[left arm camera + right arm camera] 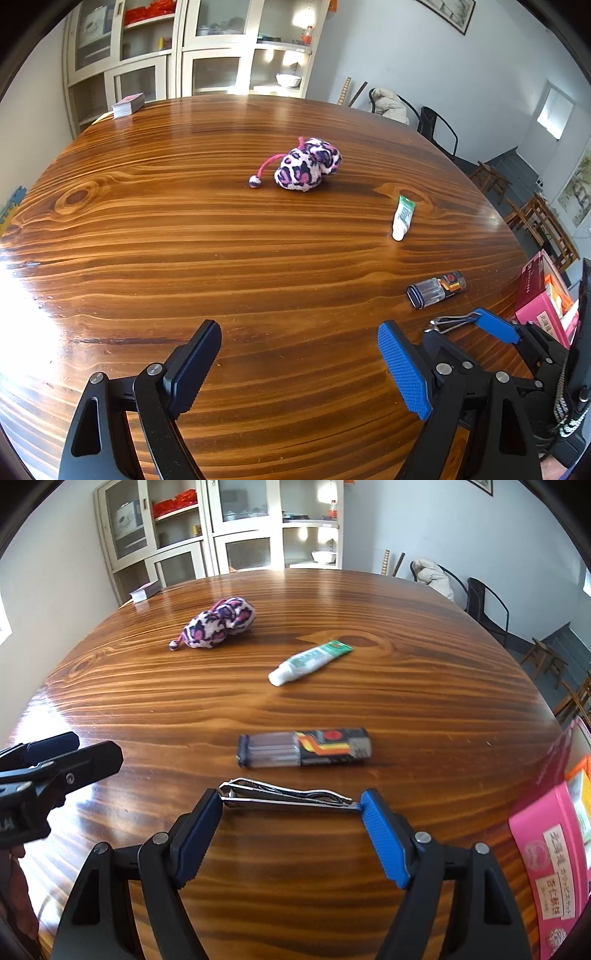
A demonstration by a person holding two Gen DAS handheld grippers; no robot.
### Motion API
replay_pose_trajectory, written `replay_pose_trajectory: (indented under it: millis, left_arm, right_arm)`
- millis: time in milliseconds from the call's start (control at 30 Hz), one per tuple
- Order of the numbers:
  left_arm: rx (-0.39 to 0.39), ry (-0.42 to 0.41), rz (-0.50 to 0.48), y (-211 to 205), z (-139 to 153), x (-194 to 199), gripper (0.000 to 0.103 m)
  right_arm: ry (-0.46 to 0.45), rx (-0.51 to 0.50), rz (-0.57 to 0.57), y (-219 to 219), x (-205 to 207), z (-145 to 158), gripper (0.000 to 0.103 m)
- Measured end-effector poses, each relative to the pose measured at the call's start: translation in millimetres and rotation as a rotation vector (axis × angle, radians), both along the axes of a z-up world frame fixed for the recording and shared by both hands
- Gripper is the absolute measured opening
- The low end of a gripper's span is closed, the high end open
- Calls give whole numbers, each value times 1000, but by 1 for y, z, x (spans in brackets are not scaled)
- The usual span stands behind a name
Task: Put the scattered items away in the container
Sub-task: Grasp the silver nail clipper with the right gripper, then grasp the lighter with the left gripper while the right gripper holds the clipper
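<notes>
Stretching away under both cameras is a glossy bench (332, 701) of striped brown wood, its curved far edge meeting pale cabinets (221, 528) with glass doors and a grey wall; dark chairs (487, 605) stand off the far right edge. A stack of cards (128, 105) sits at the far left edge.

The right tool (291, 805) holds a metal nail clipper (286, 798) lengthwise, one tip at each end, low over the near wood. Just beyond it lies a clear-and-black case (304, 752) with an orange stripe; farther out lie a white-and-green tube (308, 661) and a pink leopard-print plush pouch (219, 627), well apart from each other.

The left tool (299, 365) is spread wide with nothing between its fingers, over bare wood on the near left, where the widest open stretch lies.

The pink box (550, 864), holding printed packets, sits at the bench's near right edge, near the right tool.
</notes>
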State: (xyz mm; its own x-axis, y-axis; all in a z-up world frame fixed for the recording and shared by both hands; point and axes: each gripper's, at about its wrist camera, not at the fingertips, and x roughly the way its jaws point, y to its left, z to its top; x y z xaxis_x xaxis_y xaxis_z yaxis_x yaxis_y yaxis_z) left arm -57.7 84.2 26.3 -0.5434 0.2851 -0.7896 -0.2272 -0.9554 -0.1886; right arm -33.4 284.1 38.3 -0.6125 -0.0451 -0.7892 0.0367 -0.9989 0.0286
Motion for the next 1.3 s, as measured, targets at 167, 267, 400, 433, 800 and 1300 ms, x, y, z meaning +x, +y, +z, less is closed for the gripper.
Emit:
replay_pose_trajectory:
  millis: [167, 267, 400, 433, 800, 1300]
  left_arm:
    - [-24, 10, -48, 19, -3, 3, 89]
    - [-28, 9, -76, 35, -4, 5, 89]
    - [-40, -2, -104, 59, -8, 5, 89]
    - [-37, -9, -106, 64, -9, 4, 89]
    - [-6, -38, -42, 126, -14, -5, 89]
    - [-181, 35, 165, 174, -24, -24, 90]
  right_arm:
    - [5, -22, -48, 24, 17, 2, 80]
    - [12, -31, -67, 36, 24, 3, 80]
    - [38, -37, -78, 47, 33, 8, 80]
    - [46, -38, -80, 51, 35, 9, 80]
    - [134, -77, -68, 83, 71, 22, 80]
    - [241, -139, -46, 101, 98, 35, 80]
